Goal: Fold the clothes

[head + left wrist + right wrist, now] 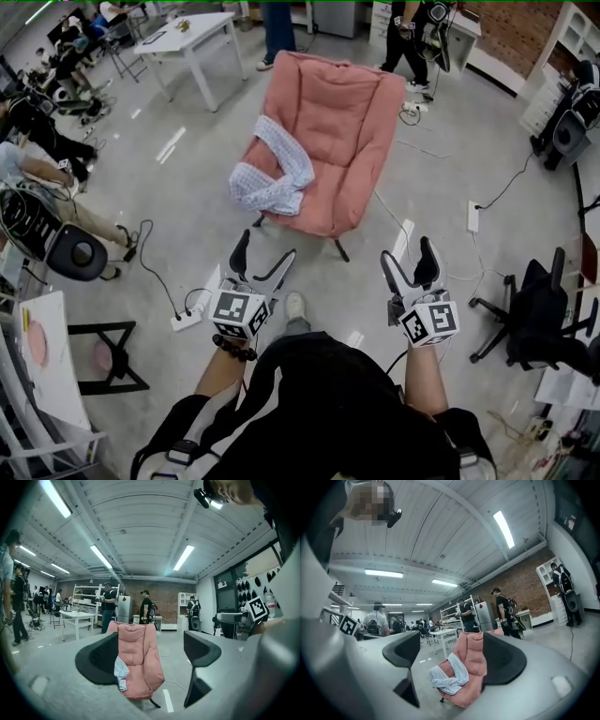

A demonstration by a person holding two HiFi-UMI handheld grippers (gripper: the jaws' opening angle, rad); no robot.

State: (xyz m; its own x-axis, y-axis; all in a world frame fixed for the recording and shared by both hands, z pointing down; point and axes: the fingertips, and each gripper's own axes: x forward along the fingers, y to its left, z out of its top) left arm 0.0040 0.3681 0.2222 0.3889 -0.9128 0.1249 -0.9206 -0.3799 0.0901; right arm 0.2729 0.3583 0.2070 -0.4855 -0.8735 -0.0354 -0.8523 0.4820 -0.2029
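No words or numbers legible here: my left cube (pixel 240 313) and right cube (pixel 430 322) bear only black-and-white square patterns.

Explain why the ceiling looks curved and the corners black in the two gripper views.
Left gripper view: the wide lens bows the strip lights and blackens corners; the left tongs blur up close. Right gripper view: same bowing. Head view: even light, armchair sharp.

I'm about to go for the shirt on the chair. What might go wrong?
The shirt lies crumpled, partly hanging over the pink chair's edge; a one-sided pull may drag it to the floor. The chair is soft, so jaws might pinch cushion with cloth. A cable and power strip lie near your feet: trip hazard.
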